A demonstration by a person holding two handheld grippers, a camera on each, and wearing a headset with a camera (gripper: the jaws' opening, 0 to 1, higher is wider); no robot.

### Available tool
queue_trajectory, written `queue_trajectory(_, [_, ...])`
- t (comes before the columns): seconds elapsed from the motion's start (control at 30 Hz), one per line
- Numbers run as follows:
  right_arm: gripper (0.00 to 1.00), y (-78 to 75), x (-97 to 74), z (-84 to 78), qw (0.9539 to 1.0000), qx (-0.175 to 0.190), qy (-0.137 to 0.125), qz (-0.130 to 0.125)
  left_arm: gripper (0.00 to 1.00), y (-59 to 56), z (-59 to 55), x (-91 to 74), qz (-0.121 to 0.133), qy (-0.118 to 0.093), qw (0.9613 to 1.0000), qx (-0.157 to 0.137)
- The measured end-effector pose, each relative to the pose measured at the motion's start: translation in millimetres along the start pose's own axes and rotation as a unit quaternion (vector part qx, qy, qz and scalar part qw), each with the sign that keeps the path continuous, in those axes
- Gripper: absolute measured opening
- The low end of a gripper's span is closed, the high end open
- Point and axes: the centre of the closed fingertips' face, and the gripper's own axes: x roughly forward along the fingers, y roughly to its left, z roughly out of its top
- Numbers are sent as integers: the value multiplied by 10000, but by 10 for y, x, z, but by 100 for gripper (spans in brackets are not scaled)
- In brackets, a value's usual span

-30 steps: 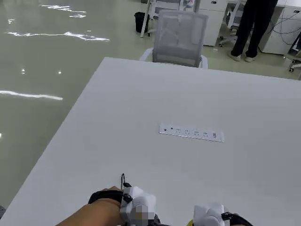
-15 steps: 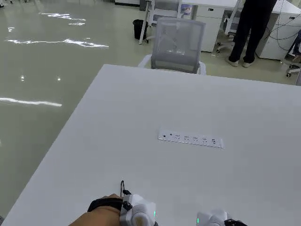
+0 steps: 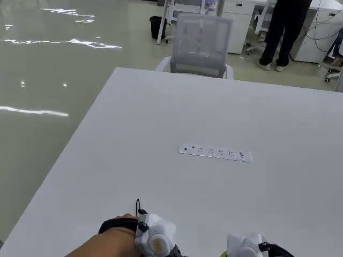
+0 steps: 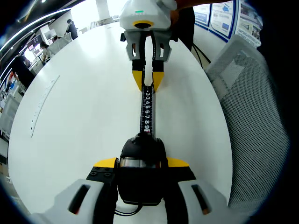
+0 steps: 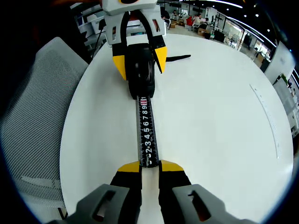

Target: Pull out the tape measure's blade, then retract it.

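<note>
**Tape measure** [image 4: 141, 170]: black case. It is held low over the white table [image 3: 161, 134], near the edge closest to the person, and is gripped on both sides.

**Left gripper** [image 4: 142, 162]: yellow-tipped jaws are clamped on the tape measure's case. In the head view its white housing is seen at the bottom edge, held by a hand [image 3: 115, 235] with a black wrist strap.

**Blade** [image 5: 146, 130]: yellow, with black numerals 1 to 9 shown. It is drawn out a short way from the case and stretched straight between the two grippers, just above the tabletop.

**Right gripper** [image 5: 149, 166]: jaws are closed on the blade's free end. It is pointed straight at the left gripper.

**Socket strip** [image 3: 215, 152]: white, set flat into the middle of the table, well apart from the grippers.

**Strap** [image 5: 177, 58]: black, laid on the table beside the case.

**Mesh chair** [image 3: 201, 40]: grey, placed at the table's far edge.

**Person** [image 3: 286, 27]: dark trousers, seen standing beyond the chair.
</note>
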Motion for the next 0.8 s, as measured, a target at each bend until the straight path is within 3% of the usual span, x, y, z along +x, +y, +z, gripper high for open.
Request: queue_trajectory(0.8, [10,-13,-58,-107,10000,25,52,12,33,3,-4,0,11,-7,10000,-18])
